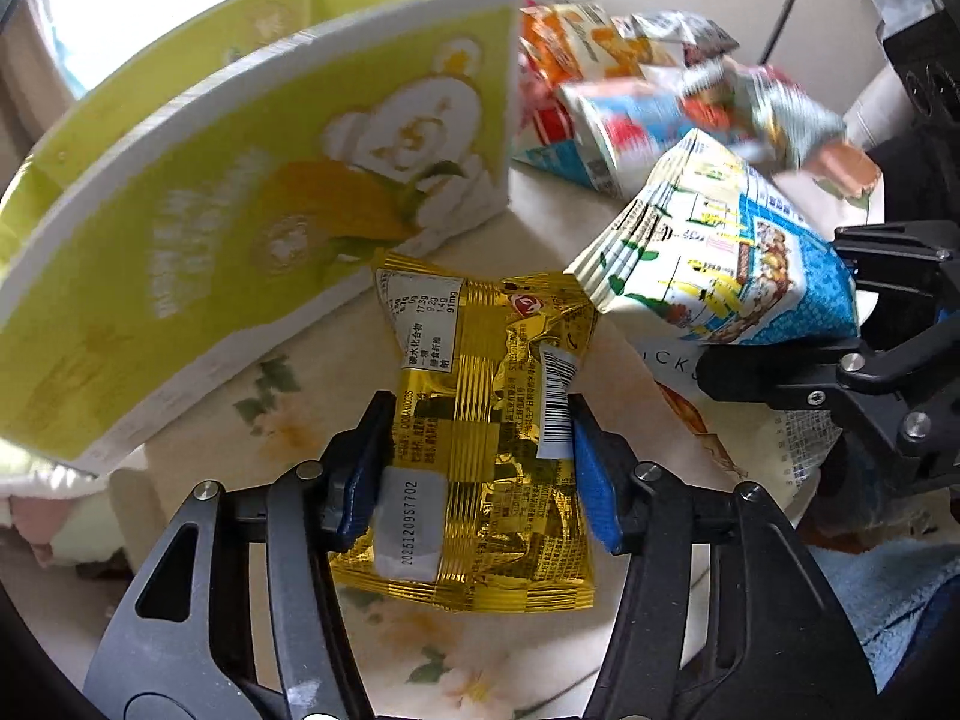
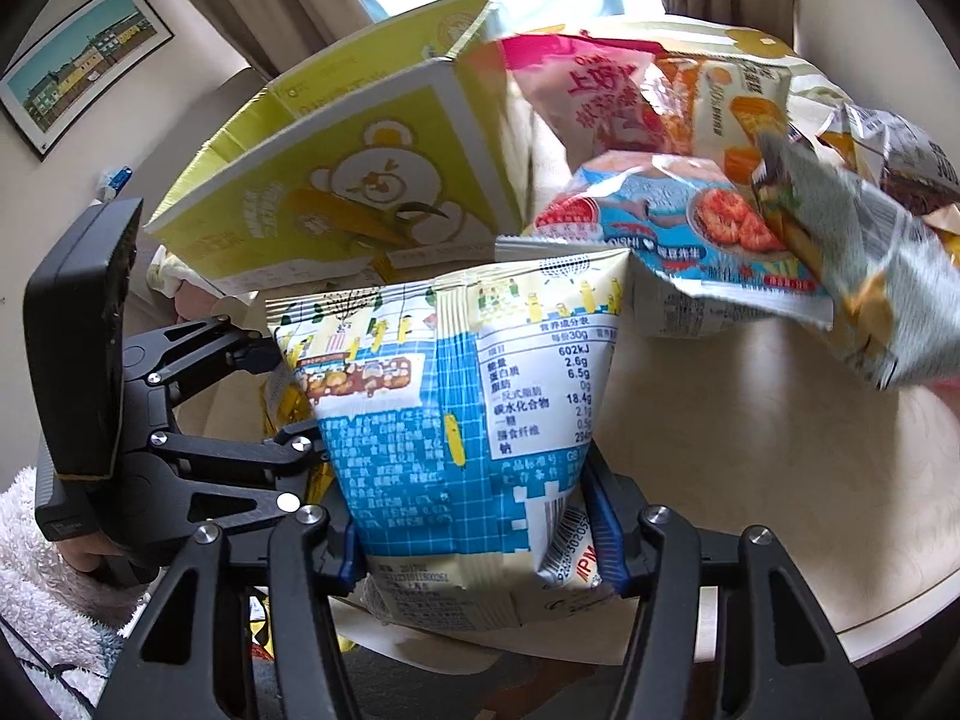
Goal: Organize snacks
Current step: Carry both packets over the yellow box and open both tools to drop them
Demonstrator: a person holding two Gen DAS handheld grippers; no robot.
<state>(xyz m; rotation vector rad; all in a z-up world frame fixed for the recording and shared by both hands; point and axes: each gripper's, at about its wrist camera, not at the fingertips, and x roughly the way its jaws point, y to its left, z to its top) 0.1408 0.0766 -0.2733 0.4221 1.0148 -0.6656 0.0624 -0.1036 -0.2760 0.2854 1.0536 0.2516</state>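
Observation:
My left gripper [image 1: 477,474] is shut on a gold foil snack packet [image 1: 480,420], its blue pads [image 1: 591,480] pressing both sides just above the table. To its right, my right gripper [image 2: 477,534] is shut on a blue-and-white snack bag [image 2: 456,408], held upright; that bag [image 1: 720,264] also shows in the left wrist view. An open yellow-green cardboard box with a bear print [image 1: 240,210] stands behind the gold packet, also seen as the box [image 2: 360,192]. The left gripper [image 2: 282,399] appears at the left of the right wrist view.
A heap of several snack bags [image 2: 690,138] lies at the back right of the round floral table [image 2: 750,450], beside the box. The table edge curves at the lower right. A fluffy white sleeve [image 2: 36,570] and a framed picture [image 2: 78,60] are at the left.

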